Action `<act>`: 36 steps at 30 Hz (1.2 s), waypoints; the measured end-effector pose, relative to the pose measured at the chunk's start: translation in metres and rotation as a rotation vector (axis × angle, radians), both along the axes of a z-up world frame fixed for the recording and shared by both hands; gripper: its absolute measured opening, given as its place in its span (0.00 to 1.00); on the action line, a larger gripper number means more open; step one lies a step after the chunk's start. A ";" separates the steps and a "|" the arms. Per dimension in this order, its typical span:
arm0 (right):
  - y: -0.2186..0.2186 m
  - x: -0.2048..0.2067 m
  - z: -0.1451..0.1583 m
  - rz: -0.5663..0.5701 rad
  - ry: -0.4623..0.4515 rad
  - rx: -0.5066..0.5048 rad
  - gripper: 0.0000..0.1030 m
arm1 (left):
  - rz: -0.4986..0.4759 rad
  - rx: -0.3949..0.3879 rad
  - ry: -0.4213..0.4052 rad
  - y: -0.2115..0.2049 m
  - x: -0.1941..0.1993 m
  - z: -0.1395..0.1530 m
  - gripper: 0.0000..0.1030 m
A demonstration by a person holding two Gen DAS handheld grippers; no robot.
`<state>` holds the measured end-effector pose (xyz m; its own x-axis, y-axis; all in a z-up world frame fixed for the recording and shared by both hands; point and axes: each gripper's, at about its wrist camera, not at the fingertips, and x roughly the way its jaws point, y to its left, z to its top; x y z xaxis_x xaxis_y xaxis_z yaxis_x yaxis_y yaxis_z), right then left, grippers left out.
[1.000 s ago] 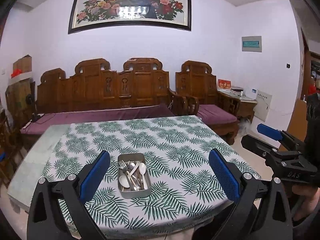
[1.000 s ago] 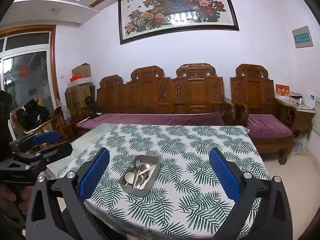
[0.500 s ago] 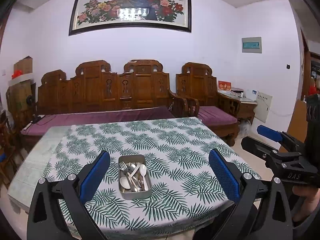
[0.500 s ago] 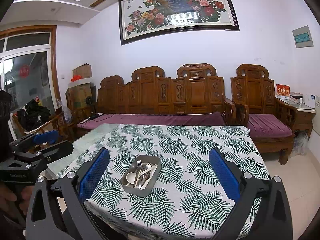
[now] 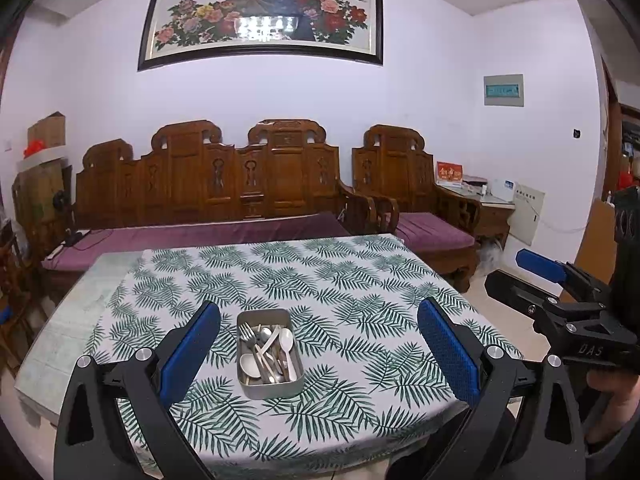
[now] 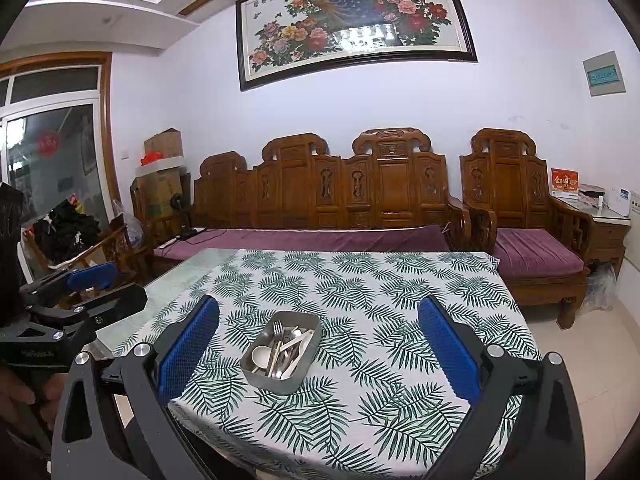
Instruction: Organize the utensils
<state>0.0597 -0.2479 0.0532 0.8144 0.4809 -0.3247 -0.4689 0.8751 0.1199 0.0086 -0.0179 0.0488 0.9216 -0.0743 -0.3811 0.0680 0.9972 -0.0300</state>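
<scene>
A rectangular metal tin (image 5: 273, 389) sits near the front of a table with a fern-print cloth (image 5: 360, 292). It holds a mixed pile of utensils (image 5: 267, 350): a fork, spoons and white pieces. My left gripper (image 5: 318, 354) is open and empty, held above the table's front edge, with the tin between its fingers in view. My right gripper (image 6: 318, 354) is open and empty, off the table's front. The tin (image 6: 276, 383) and the utensils (image 6: 282, 347) also show in the right wrist view. Each gripper shows in the other's view: the right gripper (image 5: 560, 292), the left gripper (image 6: 76, 292).
A carved wooden sofa (image 5: 224, 200) with purple cushions stands behind the table, an armchair (image 5: 416, 216) to its right. A side cabinet (image 5: 484, 212) stands at the far right. Bare glass tabletop (image 5: 68, 320) shows left of the cloth. Boxes and a wooden chair (image 6: 120, 240) stand at the left.
Both grippers have drifted slightly back and up from the table; the tin sits a little lower in view. Both jaws stay open and nothing was picked up.
</scene>
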 end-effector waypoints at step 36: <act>-0.001 -0.005 0.002 0.004 -0.001 0.005 0.97 | -0.001 0.000 -0.007 0.000 0.000 0.003 0.92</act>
<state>0.0550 -0.2485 0.0550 0.8130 0.4857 -0.3212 -0.4724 0.8727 0.1238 0.0087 -0.0178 0.0522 0.9242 -0.0749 -0.3745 0.0688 0.9972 -0.0297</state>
